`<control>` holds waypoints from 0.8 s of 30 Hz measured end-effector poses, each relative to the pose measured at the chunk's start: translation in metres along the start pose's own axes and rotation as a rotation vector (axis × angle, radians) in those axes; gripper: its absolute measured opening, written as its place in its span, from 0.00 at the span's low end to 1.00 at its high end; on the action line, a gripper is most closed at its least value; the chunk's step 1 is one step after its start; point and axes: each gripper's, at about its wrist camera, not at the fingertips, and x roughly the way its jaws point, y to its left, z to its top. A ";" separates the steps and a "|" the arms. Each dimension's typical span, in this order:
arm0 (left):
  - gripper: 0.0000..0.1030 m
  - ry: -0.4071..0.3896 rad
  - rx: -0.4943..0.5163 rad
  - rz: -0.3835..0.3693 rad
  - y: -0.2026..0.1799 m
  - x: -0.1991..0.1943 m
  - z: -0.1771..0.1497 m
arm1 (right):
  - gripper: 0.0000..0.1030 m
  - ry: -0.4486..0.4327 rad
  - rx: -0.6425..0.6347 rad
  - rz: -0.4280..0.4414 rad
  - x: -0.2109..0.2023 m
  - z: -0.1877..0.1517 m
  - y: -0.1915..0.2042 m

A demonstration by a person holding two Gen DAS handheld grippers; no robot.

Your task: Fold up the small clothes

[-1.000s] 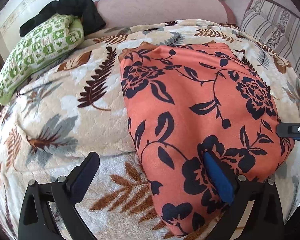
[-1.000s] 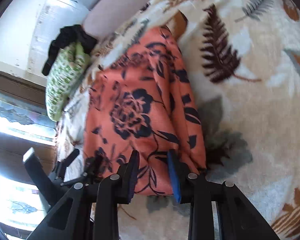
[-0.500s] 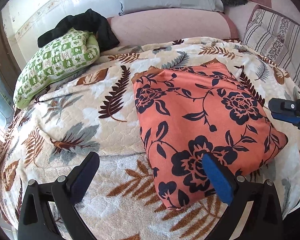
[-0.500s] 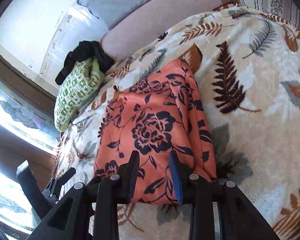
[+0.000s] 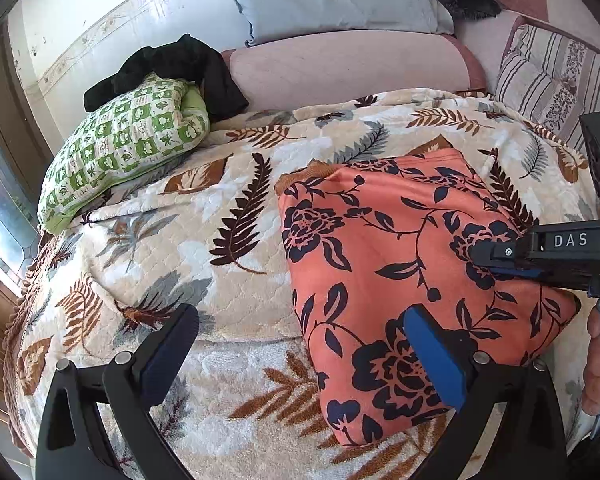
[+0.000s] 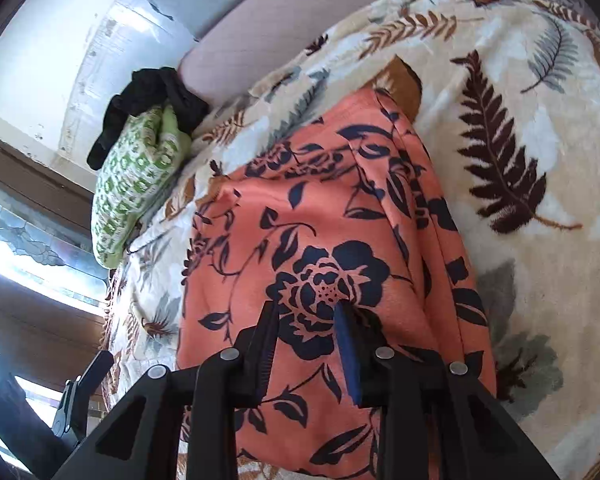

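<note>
I see the folded orange cloth point(image 5: 400, 272) lying on the bed point(image 5: 188, 240). My left hand-held gripper point(image 5: 300, 352) hangs spread; my right hand-held gripper point(image 6: 308, 344) hovers above the cloth, slightly parted, gripping nothing.

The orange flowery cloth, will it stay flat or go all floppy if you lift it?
The orange flowery cloth would probably flop and unfold, since soft layers show along its edge. It looks light. On the fuzzy leaf blanket, a push would likely bunch it, not slide it.

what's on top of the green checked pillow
A crumpled black garment is draped over the far end of the green checked pillow, spilling toward the pink bolster. Whatever lies beneath the garment is covered.
</note>
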 end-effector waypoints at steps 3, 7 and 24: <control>1.00 0.045 0.009 0.015 -0.004 0.016 -0.003 | 0.32 0.014 0.018 0.026 0.004 0.002 -0.006; 1.00 0.090 0.004 0.029 -0.006 0.032 -0.012 | 0.31 0.005 0.006 0.043 0.000 0.002 -0.007; 1.00 0.111 0.022 0.036 -0.012 0.037 -0.013 | 0.32 -0.023 -0.045 -0.031 0.001 0.002 -0.005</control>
